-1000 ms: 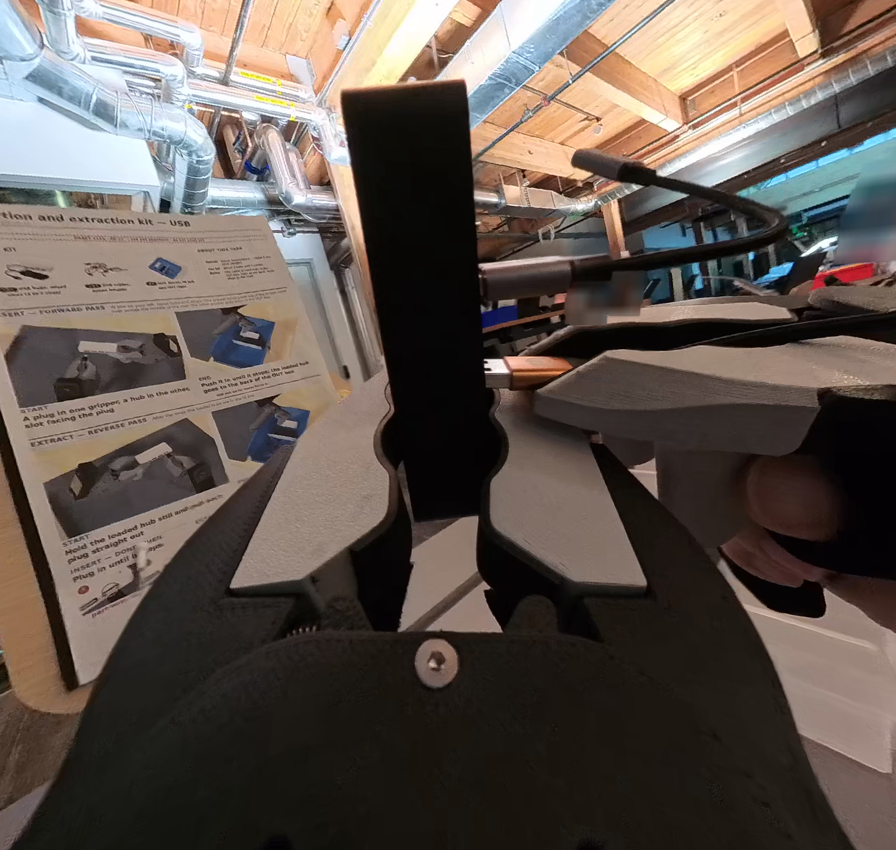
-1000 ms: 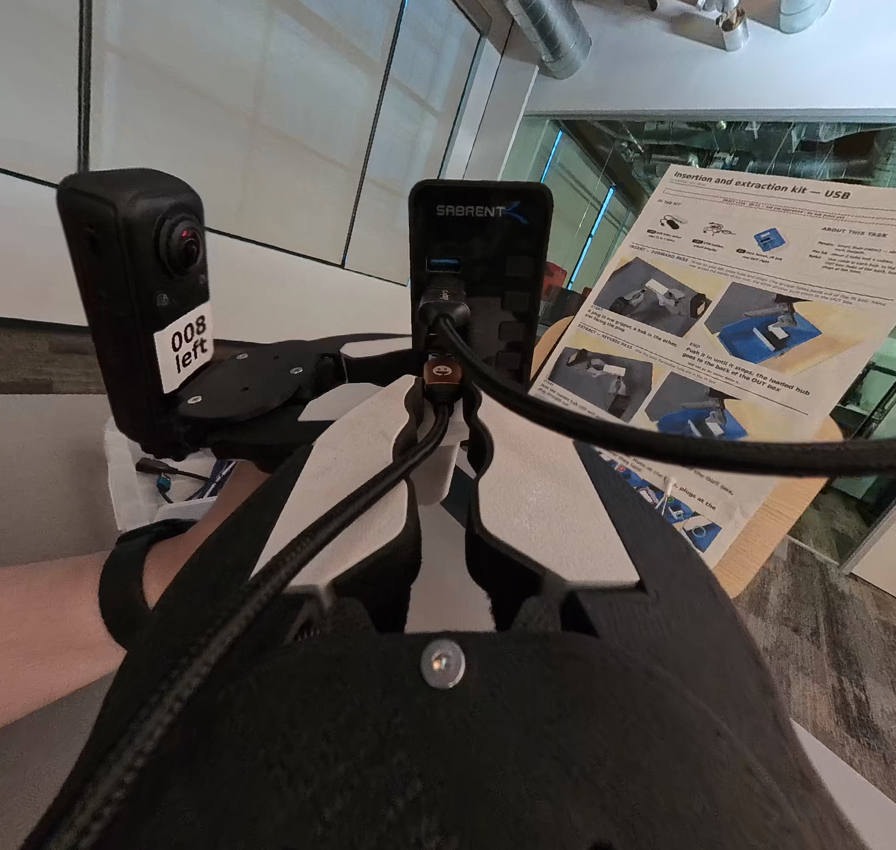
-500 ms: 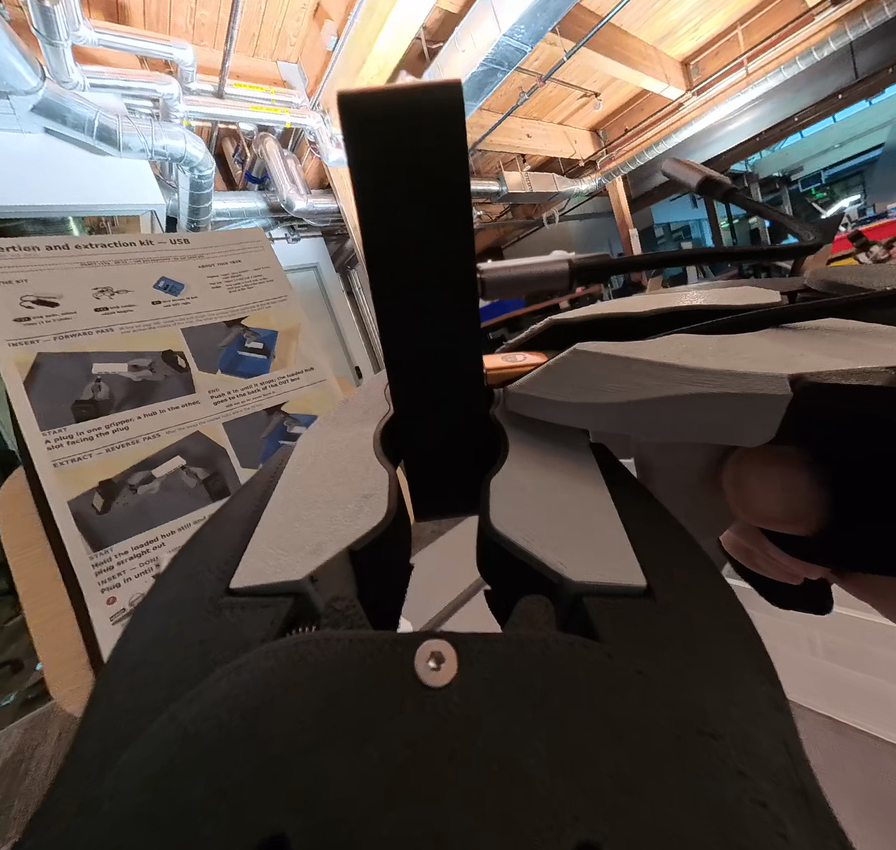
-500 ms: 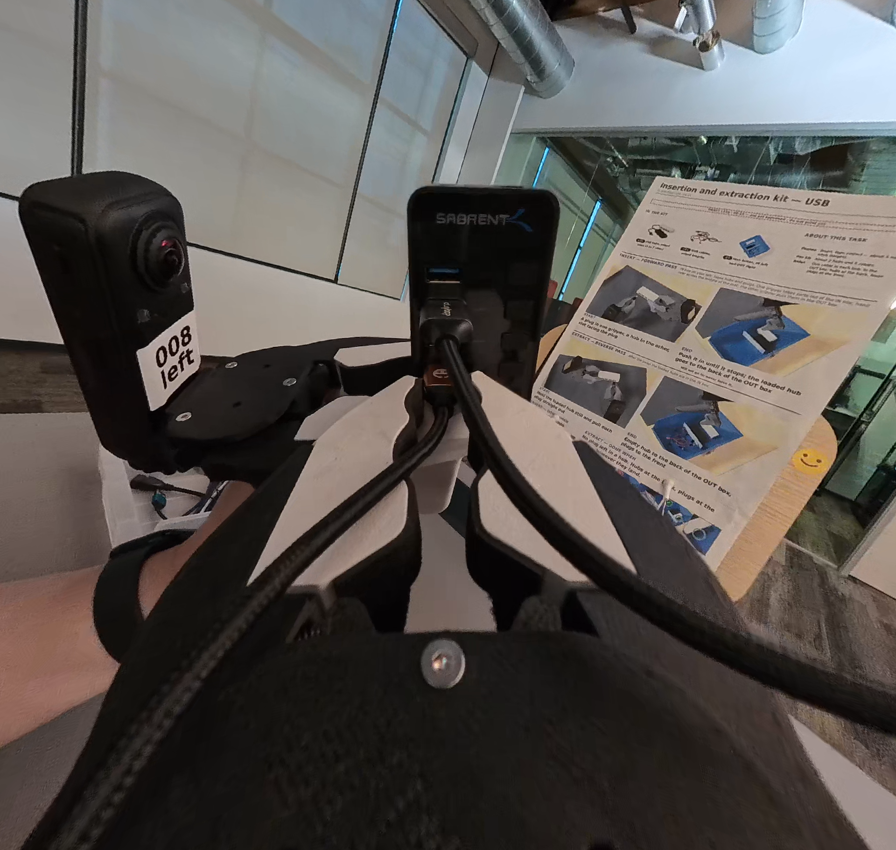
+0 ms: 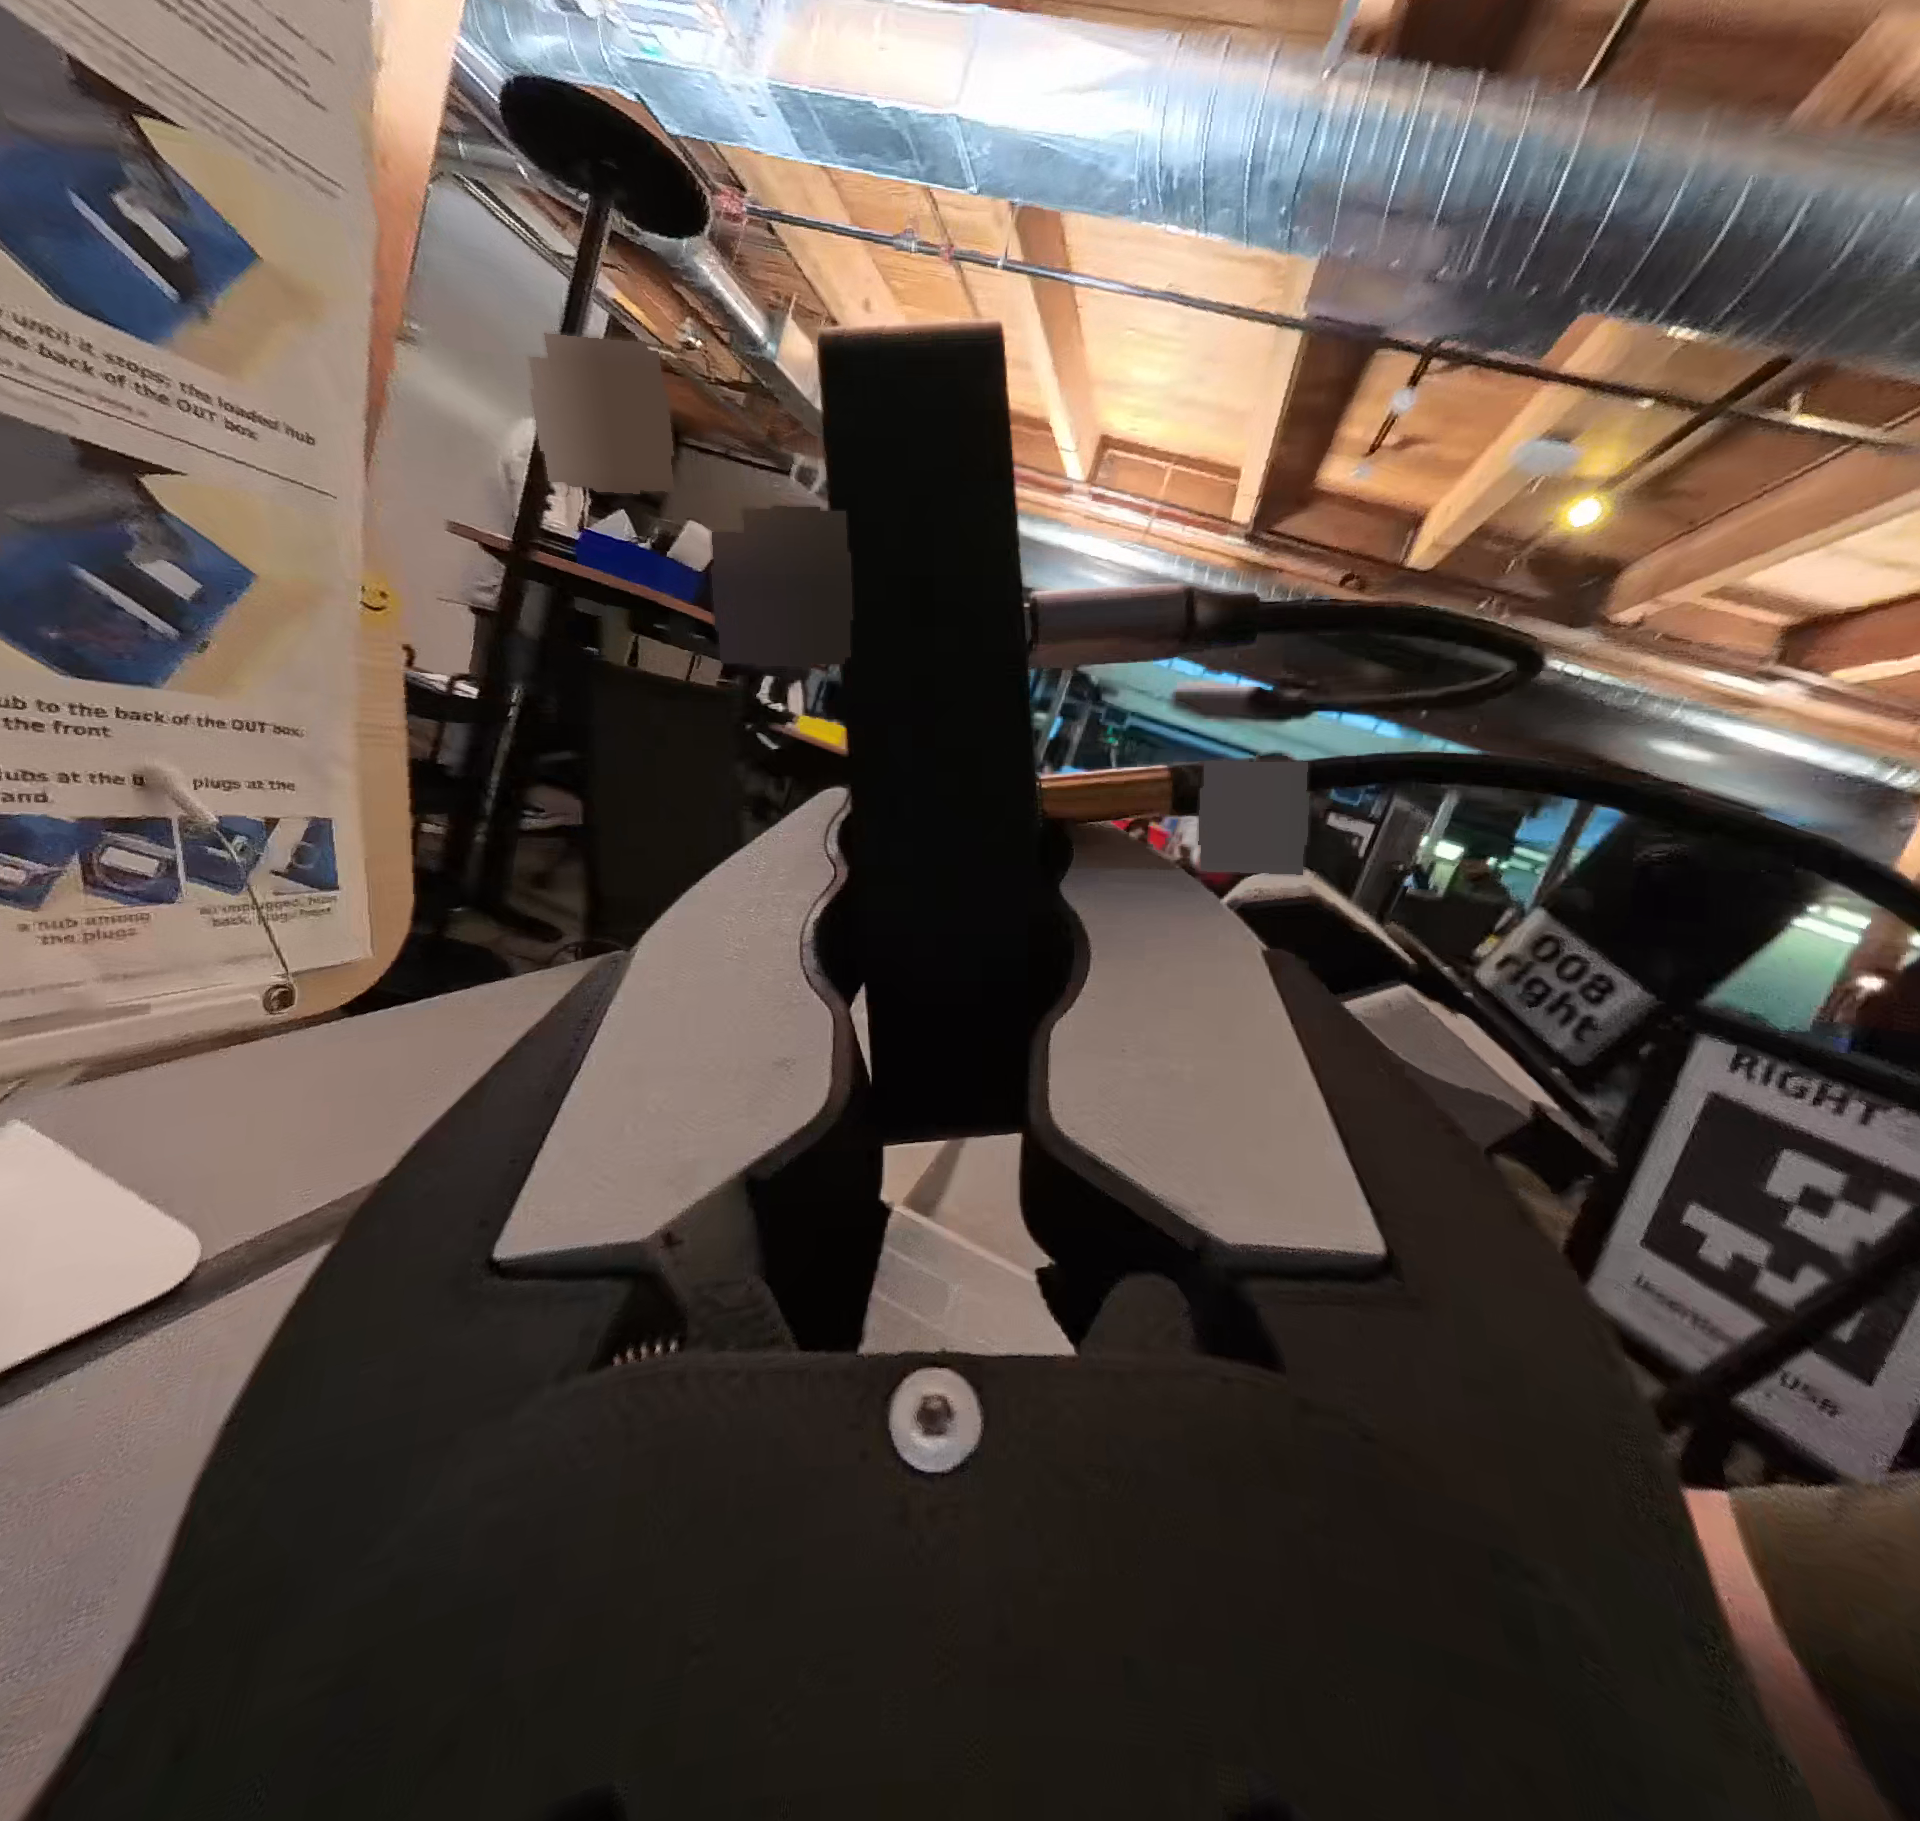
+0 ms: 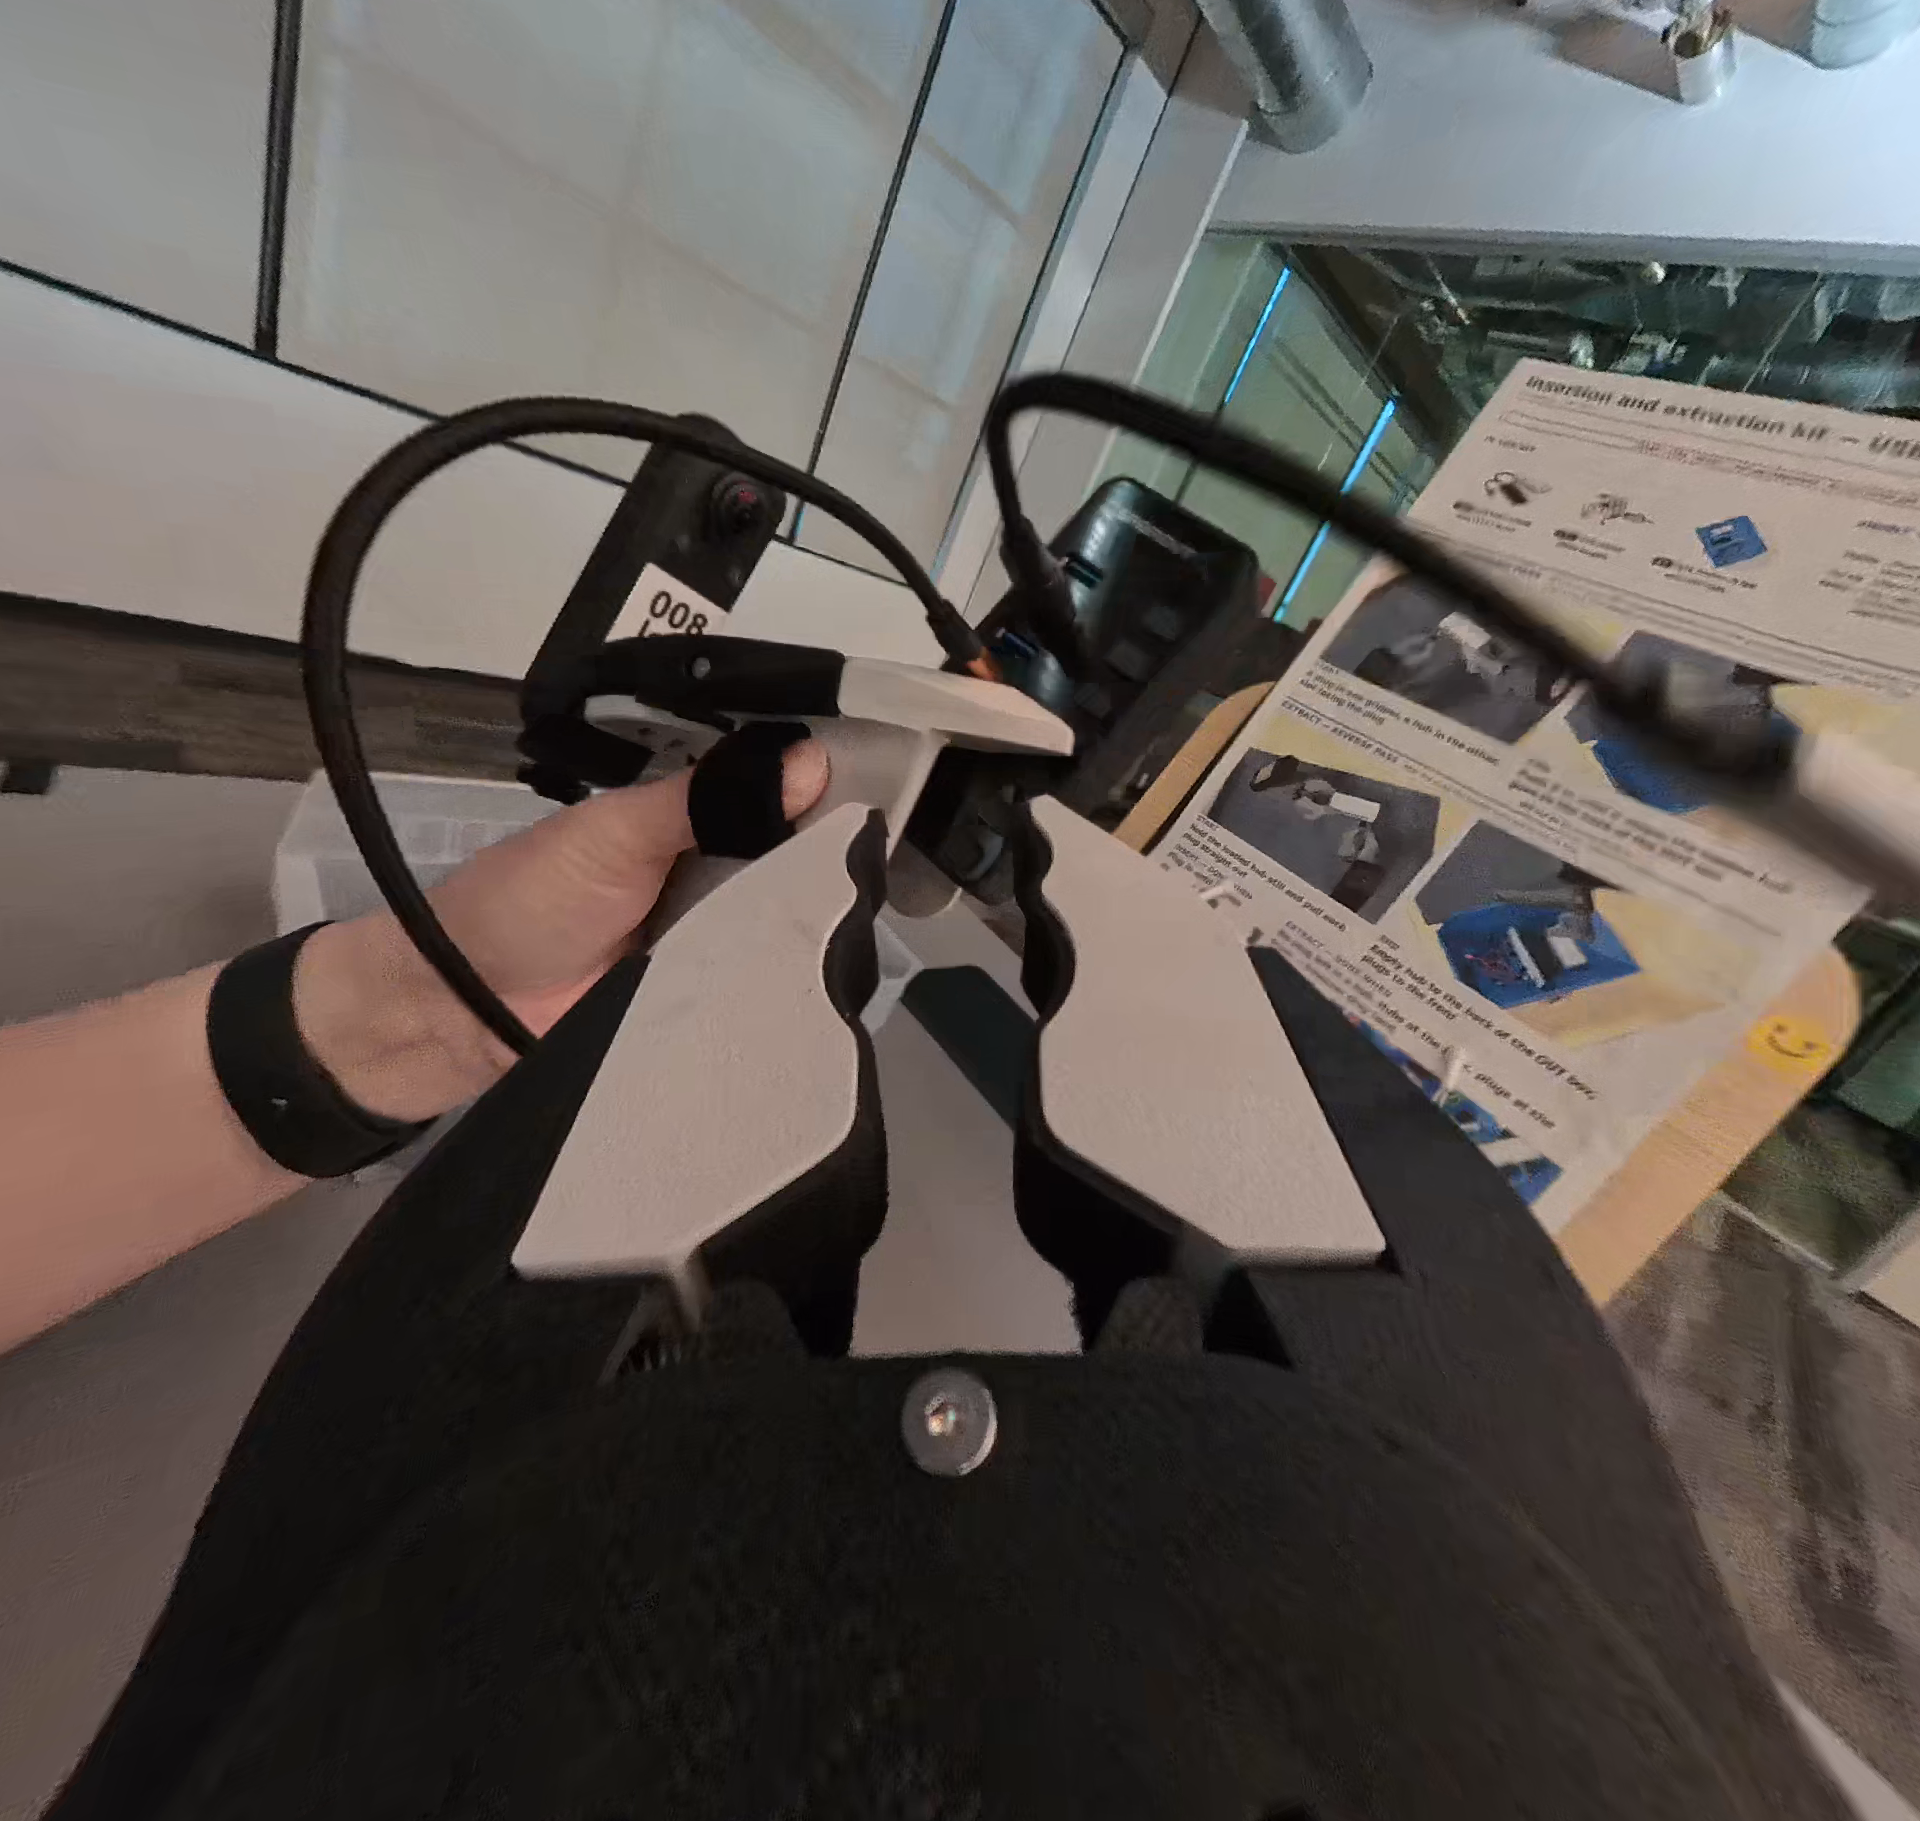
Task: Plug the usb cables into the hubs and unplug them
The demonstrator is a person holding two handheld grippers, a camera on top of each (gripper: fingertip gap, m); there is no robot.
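The left claw is clamped on the black hub, held upright, long axis vertical. Two plugs sit in its right face, the grey plug above the copper plug. The right claw stands apart and empty just short of the hub, nearest both plugs.
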